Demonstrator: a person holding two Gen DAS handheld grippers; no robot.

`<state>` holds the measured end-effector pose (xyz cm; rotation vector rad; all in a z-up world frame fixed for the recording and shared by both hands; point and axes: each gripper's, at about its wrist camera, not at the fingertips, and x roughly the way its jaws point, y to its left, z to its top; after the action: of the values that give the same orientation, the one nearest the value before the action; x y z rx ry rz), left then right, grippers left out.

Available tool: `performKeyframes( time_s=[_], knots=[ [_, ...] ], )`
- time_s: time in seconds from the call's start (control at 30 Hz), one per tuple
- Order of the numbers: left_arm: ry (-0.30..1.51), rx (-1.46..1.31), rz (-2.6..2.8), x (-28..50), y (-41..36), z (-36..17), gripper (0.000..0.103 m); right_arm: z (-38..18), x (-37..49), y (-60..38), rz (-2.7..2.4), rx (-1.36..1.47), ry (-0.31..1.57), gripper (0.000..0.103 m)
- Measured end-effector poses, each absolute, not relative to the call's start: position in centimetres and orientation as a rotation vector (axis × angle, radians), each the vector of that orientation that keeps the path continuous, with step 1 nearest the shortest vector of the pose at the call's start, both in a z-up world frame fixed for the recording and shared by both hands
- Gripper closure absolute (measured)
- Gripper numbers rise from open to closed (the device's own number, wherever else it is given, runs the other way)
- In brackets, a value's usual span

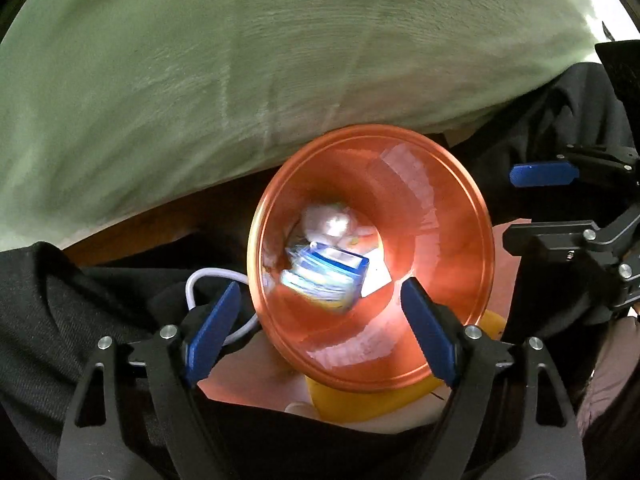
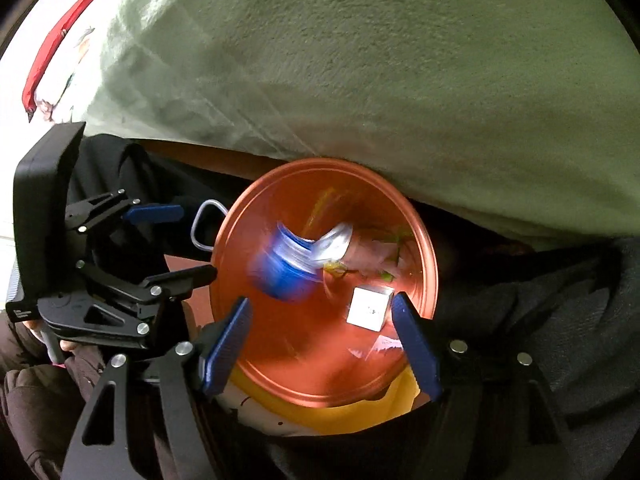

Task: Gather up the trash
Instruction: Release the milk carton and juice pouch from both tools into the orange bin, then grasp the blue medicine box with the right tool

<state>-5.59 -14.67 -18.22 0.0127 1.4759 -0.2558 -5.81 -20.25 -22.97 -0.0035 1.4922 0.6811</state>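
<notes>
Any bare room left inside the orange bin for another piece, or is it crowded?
The near inner wall of the orange bin is bare, below the white card. The bottom is crowded: a blue-and-white carton, blurred, and crumpled wrappers. Both claws hang open over the rim, nothing between their fingers: left claw, right claw.

Pale green bedspread [image 1: 280, 60] covers bed, fills upper part of both wrist views. Wooden bed edge [image 1: 132, 232] shows as brown strip just below bedspread. Black cloth [image 1: 60, 300] lies beside bedspread's lower edge, spreading left and right. Orange bin [image 1: 460, 200] stands just below bedspread edge, rim near it; whether touching cannot tell. White cable [image 1: 208, 276] loops on black cloth, just left of bin. Red strip [image 2: 64, 40] lies far beyond bedspread, upper left in right wrist view.
</notes>
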Motion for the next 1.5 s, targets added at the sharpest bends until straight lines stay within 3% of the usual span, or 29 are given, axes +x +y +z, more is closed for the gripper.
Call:
performKeyframes(
  time_s=[0.27,0.47,0.57,0.67,0.9,1.13,1.43,1.5],
  knots=[
    [1.428,0.007,-0.252,-6.3,-14.6,-17.2,0.023,-19.6,-6.7,-21.4,0.709,-0.013,1.413,0.032],
    [1.260,-0.059,-0.262,-6.4,-12.7,-12.0,0.023,-11.8,-5.9,-22.5,0.803,-0.017,1.212,0.026],
    [1.152,-0.063,-0.247,-6.4,-11.9,-8.7,0.023,-7.7,-3.8,-23.0,0.801,-0.056,1.095,0.019],
    [1.038,-0.054,-0.218,-5.6,-11.3,-5.5,0.016,-4.4,-0.9,-23.4,0.770,-0.100,1.007,0.019],
    [0.882,-0.117,-0.187,-3.2,-9.7,-1.6,0.013,1.0,8.5,-20.6,0.694,-0.257,0.864,0.015],
    [0.902,-0.124,-0.167,-2.6,-8.4,-2.6,0.013,1.0,16.6,-15.1,0.699,-0.536,0.871,0.014],
    [0.919,-0.177,-0.171,-1.3,-6.4,-3.1,0.013,-3.2,23.8,-11.9,0.711,-0.702,1.044,0.014],
    [0.923,-0.187,-0.172,-0.9,-6.1,-3.2,0.013,-4.2,24.6,-11.1,0.734,-0.732,1.076,0.020]
  ],
)
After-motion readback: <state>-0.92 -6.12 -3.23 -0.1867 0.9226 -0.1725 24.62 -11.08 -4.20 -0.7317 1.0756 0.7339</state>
